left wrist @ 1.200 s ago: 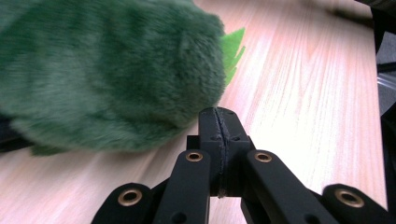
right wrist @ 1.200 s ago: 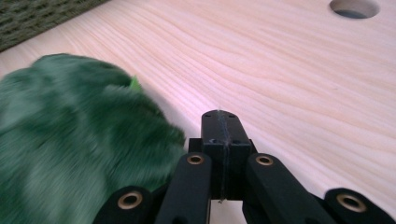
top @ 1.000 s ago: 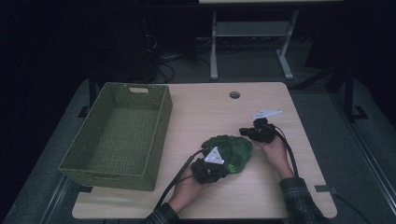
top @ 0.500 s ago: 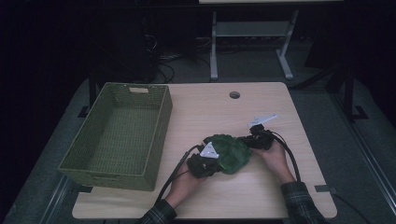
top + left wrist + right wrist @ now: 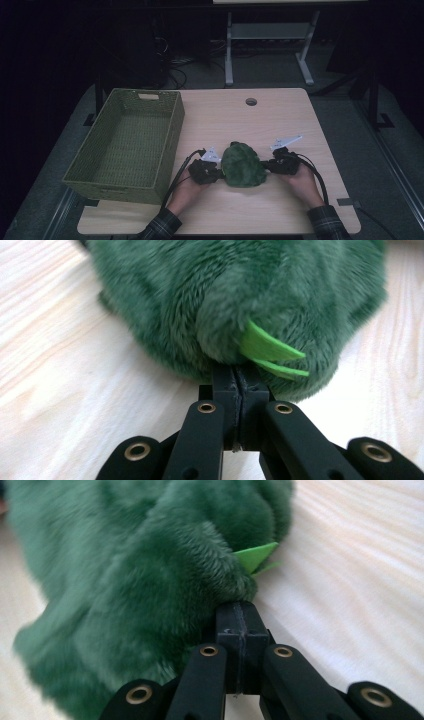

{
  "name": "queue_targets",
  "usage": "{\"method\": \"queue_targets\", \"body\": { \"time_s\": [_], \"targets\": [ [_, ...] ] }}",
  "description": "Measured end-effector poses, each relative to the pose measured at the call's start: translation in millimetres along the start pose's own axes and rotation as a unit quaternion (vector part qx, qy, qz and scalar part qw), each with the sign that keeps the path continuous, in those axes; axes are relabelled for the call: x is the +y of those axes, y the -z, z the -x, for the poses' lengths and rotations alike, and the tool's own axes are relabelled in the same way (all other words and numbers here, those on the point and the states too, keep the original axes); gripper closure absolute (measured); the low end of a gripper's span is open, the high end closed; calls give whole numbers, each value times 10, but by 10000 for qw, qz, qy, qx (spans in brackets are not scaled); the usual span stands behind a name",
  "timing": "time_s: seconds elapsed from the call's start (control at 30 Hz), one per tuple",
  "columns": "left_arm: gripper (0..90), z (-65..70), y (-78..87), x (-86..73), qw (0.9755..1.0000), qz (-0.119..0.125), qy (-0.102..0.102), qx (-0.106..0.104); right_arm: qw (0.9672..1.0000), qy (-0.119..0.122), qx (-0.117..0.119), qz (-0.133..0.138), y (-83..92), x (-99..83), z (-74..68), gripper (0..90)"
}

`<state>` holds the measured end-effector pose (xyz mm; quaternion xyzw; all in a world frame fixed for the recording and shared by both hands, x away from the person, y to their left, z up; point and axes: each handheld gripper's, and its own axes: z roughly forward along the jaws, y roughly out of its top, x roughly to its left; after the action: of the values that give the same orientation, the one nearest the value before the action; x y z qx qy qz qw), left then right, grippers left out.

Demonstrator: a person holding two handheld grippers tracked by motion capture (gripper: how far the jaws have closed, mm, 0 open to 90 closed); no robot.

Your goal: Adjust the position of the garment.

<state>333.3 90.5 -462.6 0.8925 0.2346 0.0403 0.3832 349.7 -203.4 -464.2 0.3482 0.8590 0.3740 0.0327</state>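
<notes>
Since the earlier frames I have slid the green plush toy (image 5: 243, 165) leftward across the worktop (image 5: 280, 120), from right of centre to the lower middle of the high view, and it now sits bunched into a rounder mound between my two hands. That brings it nearer the woven basket (image 5: 102, 172), which fills the left of the frame with its inside bare; my reading is that the toy is bound for it, with a lift over the near rim yet to come.

The toy rests on the wood, just right of the basket's lower right corner but apart from it. The left tongs (image 5: 214, 172) press into its left flank, the right tongs (image 5: 270, 166) into its right.

In the left gripper view the left tongs (image 5: 239, 382) are pinched tight on a tuft of fur beside two bright green felt spikes (image 5: 272, 347). In the right gripper view the right tongs (image 5: 239, 612) are likewise clamped on the fur, below another felt spike (image 5: 255, 556).
</notes>
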Motion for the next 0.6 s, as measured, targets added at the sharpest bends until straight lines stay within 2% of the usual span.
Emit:
{"method": "queue_targets", "body": {
  "time_s": [0.07, 0.1, 0.17, 0.23, 0.3, 0.33, 0.37, 0.4, 0.43, 0.47, 0.5, 0.53, 0.6],
  "targets": [
    [885, -31, 14, -8, 10000, -20, 16, 30, 10000, 54, 26, -1, 27, -47, -56, 897],
    [885, -49, 22, -8, 9999, -80, -48, 50, 10000, 43, 43, -31, 39, -63, -84, 897],
    [874, -64, 15, -20, 9999, -136, -44, 63, 9999, 138, -16, -22, 66, -100, -130, 895],
    [852, -75, 41, -20, 9997, -225, -128, 50, 9998, 126, -163, 42, 98, -124, -129, 845],
    [830, -56, 88, -15, 9997, -198, -135, 29, 9995, 81, -254, 167, 139, -160, -98, 805],
    [812, -50, 114, -11, 9997, -211, -143, 2, 9991, 66, -351, 226, 162, -181, -84, 755],
    [787, -50, 114, -11, 9997, -211, -143, 2, 9991, 66, -351, 226, 162, -181, -84, 755],
    [756, -34, 158, -6, 9996, -218, -178, -1, 9983, 27, -510, 290, 206, -227, -52, 660],
    [724, -34, 158, -6, 9996, -218, -178, -1, 9983, 27, -510, 290, 206, -227, -52, 660],
    [692, -25, 201, 0, 9993, -276, -262, 8, 9965, 15, -739, 392, 246, -293, -33, 573],
    [658, -25, 201, 0, 9993, -276, -262, 8, 9965, 15, -739, 392, 246, -293, -33, 573],
    [612, 7, 229, 13, 9994, -227, -243, 110, 9952, -26, -900, 390, 278, -357, -10, 483],
    [531, 26, 264, 37, 9990, -271, -323, 134, 9938, -71, -1070, 305, 309, -412, 11, 407]
  ]
}}
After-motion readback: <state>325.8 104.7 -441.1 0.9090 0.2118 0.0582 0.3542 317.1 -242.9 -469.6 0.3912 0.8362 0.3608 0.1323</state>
